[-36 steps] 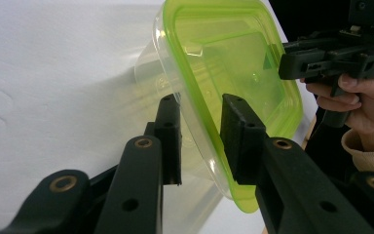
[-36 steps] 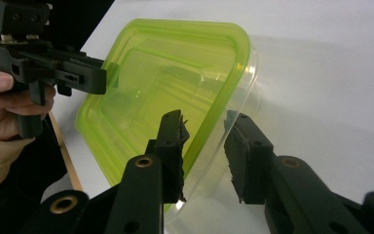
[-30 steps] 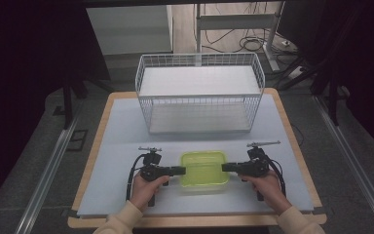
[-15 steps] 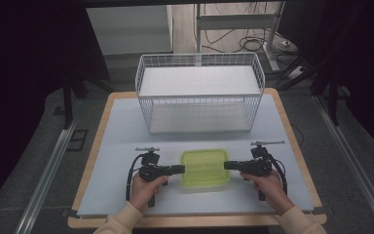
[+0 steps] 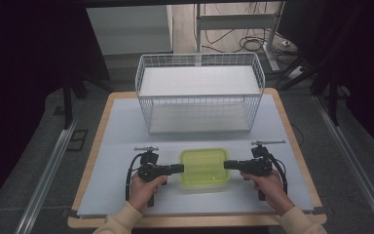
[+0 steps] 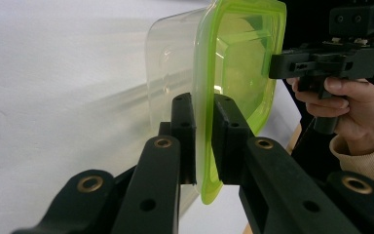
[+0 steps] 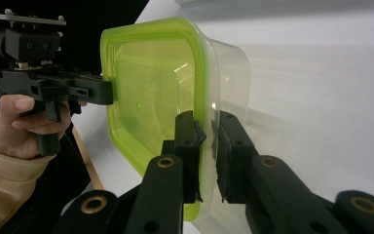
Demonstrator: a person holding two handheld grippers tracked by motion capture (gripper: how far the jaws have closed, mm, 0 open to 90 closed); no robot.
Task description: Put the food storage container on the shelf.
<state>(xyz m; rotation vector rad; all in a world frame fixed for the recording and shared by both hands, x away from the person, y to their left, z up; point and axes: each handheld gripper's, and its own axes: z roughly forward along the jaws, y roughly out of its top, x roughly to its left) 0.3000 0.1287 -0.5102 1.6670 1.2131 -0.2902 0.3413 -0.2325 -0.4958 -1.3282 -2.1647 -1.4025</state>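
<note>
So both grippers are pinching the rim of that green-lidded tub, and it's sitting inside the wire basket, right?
Not inside the basket. The high view shows the green-lidded tub on the table's white mat, in front of the empty wire basket. The rest holds: the left gripper and right gripper each pinch its rim, as their own views show.

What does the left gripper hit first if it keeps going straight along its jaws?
The clear plastic container with the green lid: the left gripper already straddles its lid rim. Past the container, the line runs to the right gripper, which faces it from the opposite side. Whether the jaws are fully clamped is unclear.
</note>
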